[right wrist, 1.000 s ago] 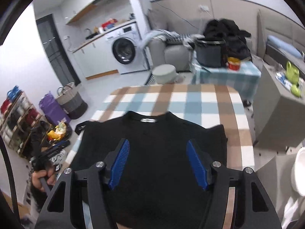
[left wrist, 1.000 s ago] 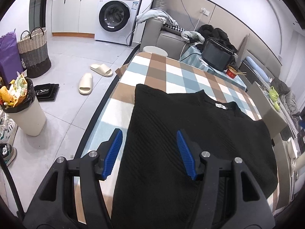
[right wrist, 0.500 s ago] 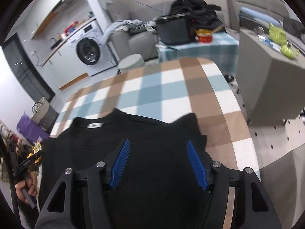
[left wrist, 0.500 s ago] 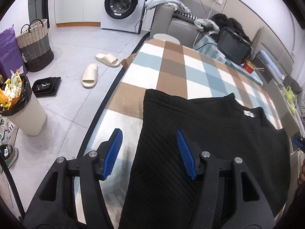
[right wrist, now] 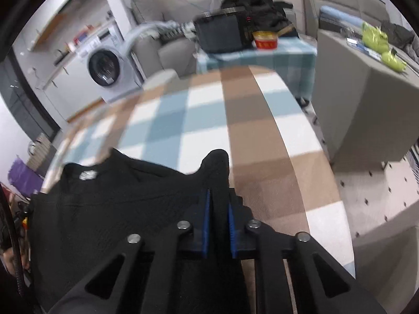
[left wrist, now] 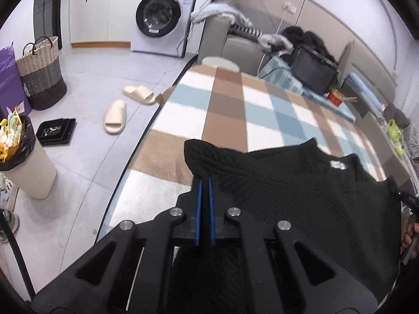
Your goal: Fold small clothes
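A black knitted top (left wrist: 288, 183) lies on the checked table cloth (left wrist: 235, 110), its neck label facing up. My left gripper (left wrist: 204, 180) is shut on the top's left shoulder corner, which bunches up above the blue pads. My right gripper (right wrist: 218, 196) is shut on the top's right shoulder corner (right wrist: 216, 162), pinched between the blue pads. The top (right wrist: 117, 204) spreads leftward from there in the right wrist view. Both corners are lifted slightly off the cloth (right wrist: 204, 120).
The table's left edge (left wrist: 136, 151) drops to the floor with slippers (left wrist: 115, 116), a bin (left wrist: 23, 157) and a basket (left wrist: 42, 73). A grey cabinet (right wrist: 366, 99) stands right of the table. A side table with a black appliance (right wrist: 222, 34) stands beyond the far end.
Both grippers have moved out to the shoulder corners of the top and closed on them. They were open over the garment before.
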`<state>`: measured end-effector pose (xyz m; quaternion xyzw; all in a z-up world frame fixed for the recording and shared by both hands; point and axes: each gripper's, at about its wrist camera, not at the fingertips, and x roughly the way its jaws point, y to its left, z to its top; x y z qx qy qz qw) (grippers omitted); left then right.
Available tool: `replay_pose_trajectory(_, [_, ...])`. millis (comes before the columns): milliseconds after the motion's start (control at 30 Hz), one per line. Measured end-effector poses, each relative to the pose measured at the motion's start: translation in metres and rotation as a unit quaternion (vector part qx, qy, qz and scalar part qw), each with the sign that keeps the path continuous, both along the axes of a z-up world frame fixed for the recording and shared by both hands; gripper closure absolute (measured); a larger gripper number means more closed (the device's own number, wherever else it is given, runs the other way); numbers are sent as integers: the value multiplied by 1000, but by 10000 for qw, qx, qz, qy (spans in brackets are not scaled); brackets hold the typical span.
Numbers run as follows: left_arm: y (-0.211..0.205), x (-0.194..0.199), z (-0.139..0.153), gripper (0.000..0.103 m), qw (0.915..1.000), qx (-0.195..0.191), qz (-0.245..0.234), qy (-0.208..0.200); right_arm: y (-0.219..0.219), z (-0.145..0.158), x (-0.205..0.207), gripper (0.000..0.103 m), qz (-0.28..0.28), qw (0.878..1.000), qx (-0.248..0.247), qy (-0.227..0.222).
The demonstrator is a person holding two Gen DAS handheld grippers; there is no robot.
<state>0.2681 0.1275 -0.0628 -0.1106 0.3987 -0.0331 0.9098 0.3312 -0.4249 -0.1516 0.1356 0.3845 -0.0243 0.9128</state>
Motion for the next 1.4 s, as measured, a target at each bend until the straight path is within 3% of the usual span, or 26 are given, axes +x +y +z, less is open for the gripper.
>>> replay_pose_trajectory(167, [6, -19, 18, 102, 9989, -108, 59, -463, 7, 25, -27, 94, 283, 9958, 52, -872])
replay_pose_trajectory(400, [11, -18, 38, 102, 9954, -272, 326, -860, -1, 40, -13, 95, -237, 9927, 200, -1167])
replay_pose_trajectory(467, [7, -9, 31, 102, 9972, -137, 393, -622, -4, 36, -3, 93, -463, 9941, 168, -962])
replay_pose_trajectory(533, [7, -1, 21, 96, 9977, 68, 632, -227, -9, 28, 7, 79, -775, 9956, 20, -526])
replay_pose_trajectory(600, [9, 0, 15, 90, 9978, 92, 654, -31, -12, 23, 4, 76, -679, 9967, 198, -385])
replay_pose_trajectory(633, [9, -2, 14, 87, 9980, 68, 625, -18, -11, 21, 1, 66, -619, 9974, 149, -325])
replay_pose_trajectory(700, [10, -10, 13, 57, 9983, 55, 588, -4, -8, 16, -8, 57, -507, 9986, 37, -127])
replay_pose_trajectory(767, [9, -21, 12, 45, 9984, 78, 550, -40, -6, 8, -15, 57, -299, 9995, 83, 115])
replay_pose_trajectory(867, [2, -35, 6, 45, 9991, 204, 356, 92, 0, -11, -28, 56, -115, 9985, 119, 524])
replay_pose_trajectory(1000, [-27, -57, -9, 45, 9975, 649, -83, 254, 16, -28, -42, 57, 143, 9974, -163, 687])
replay_pose_trajectory(1167, [-52, -75, -16, 45, 9901, 1309, -350, 361, 30, -30, -56, 77, 378, 9952, -524, 740])
replay_pose_trajectory(1400, [-45, -109, -19, 46, 9901, 1252, -467, 439, 28, -29, -82, 80, 448, 9936, -525, 894])
